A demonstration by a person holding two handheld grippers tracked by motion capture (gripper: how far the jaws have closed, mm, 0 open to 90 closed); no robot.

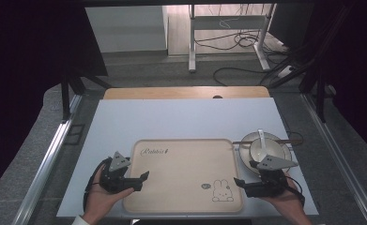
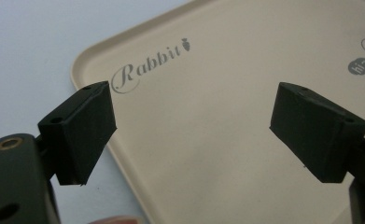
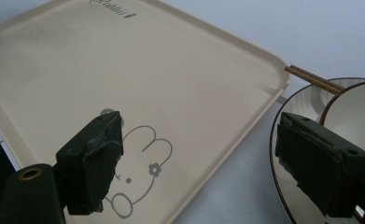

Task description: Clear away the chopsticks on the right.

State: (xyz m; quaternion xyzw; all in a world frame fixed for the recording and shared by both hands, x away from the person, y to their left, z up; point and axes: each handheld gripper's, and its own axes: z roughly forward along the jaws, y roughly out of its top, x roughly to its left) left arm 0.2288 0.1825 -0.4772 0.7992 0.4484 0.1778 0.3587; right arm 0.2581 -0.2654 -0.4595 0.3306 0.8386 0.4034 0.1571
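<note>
High view: the beige tray (image 1: 181, 173) lies on the white mat (image 1: 172, 119) between the left gripper (image 1: 141, 180) and right gripper (image 1: 241, 184).

Left gripper view: jaws apart, straddling the tray (image 2: 208, 121) edge.

Right gripper view: jaws apart, spanning tray (image 3: 147, 74) edge and plate (image 3: 283, 140).

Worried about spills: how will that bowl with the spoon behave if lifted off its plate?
The bowl looks glazed, so probably slippery and breakable. It sits loose on the plate, and the spoon leaning out may slide or tip.
</note>
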